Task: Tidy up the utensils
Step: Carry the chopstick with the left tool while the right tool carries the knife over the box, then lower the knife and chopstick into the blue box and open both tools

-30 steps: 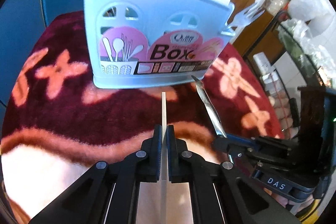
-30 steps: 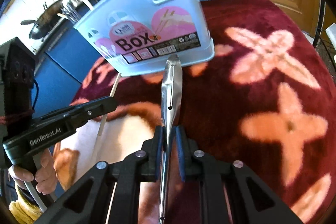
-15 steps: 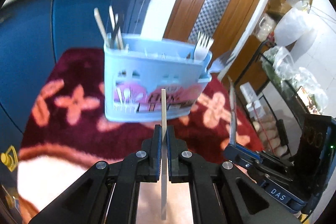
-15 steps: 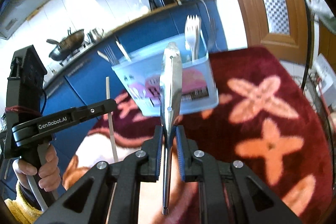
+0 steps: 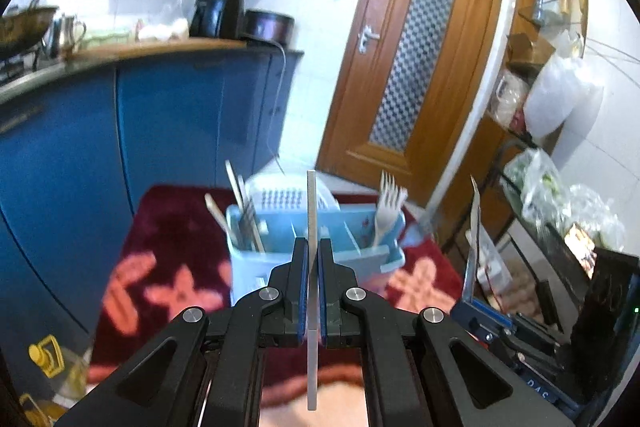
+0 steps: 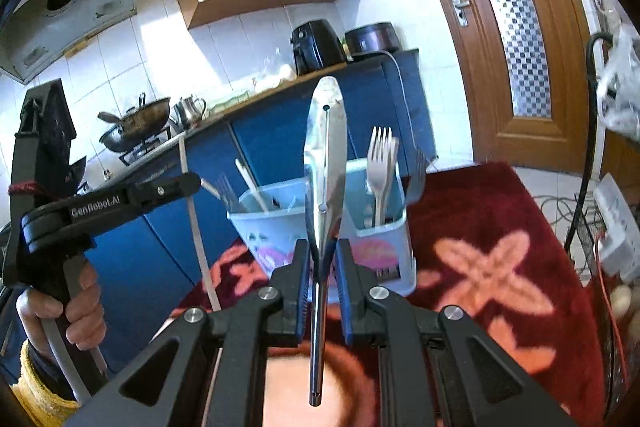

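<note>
A light blue utensil box (image 5: 256, 259) (image 6: 384, 239) stands on a dark red flowered cloth, with chopsticks (image 5: 236, 195) at its left end and white plastic forks (image 5: 386, 205) (image 6: 380, 171) at its right. My left gripper (image 5: 313, 247) is shut on a thin pale chopstick (image 5: 312, 203) that stands upright above and in front of the box. My right gripper (image 6: 323, 249) is shut on a flat steel utensil (image 6: 326, 155), its wide end up, in front of the box. The other view shows each gripper beside its partner: left gripper (image 6: 188, 183), right gripper (image 5: 474, 301).
The red cloth (image 5: 168, 227) (image 6: 500, 219) covers the table. Blue kitchen cabinets (image 5: 160, 131) run behind on the left. A wooden door (image 5: 408, 67) is beyond the box. A rack with plastic bags (image 5: 552, 187) stands right. A person's hand (image 6: 80, 311) grips the left handle.
Both grippers rose with their utensils and tilted up toward level. The box has dropped from the top of both views to the middle, and its open top shows.
</note>
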A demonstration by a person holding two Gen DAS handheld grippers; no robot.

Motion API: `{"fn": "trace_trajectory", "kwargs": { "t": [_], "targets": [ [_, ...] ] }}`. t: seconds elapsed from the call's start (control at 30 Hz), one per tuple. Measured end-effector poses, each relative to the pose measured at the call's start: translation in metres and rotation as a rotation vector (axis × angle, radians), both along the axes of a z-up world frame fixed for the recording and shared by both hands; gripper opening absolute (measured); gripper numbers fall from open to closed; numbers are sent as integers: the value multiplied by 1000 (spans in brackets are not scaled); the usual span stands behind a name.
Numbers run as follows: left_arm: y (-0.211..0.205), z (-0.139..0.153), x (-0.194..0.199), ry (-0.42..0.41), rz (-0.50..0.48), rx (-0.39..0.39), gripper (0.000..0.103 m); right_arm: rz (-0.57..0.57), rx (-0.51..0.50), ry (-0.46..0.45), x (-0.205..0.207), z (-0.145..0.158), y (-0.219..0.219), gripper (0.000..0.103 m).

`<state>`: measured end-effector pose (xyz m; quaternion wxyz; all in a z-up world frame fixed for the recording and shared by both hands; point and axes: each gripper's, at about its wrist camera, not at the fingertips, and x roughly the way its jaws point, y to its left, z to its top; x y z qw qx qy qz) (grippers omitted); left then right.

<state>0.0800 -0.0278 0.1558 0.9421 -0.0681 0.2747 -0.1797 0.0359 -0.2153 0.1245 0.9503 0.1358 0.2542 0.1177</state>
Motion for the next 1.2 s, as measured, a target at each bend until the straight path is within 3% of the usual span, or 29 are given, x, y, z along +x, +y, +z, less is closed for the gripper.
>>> {"fn": "trace_trajectory", "kwargs": {
  "t": [0.23,0.5,0.87,1.0,1.2],
  "targets": [
    [3,40,17,-145,64,25,4,-21,-30,-64,18,20,-2,15],
    [1,59,41,-241,109,15,4,-56,-73,-117,45,33,-7,15],
    [-9,39,76,-267,146,38,4,-122,-113,-191,94,28,-4,15],
    [-10,24,86,-237,140,32,4,-143,-142,-225,107,18,2,15],
    [-11,1,94,-196,119,39,4,-124,-184,-193,117,0,8,15]
  ]
}}
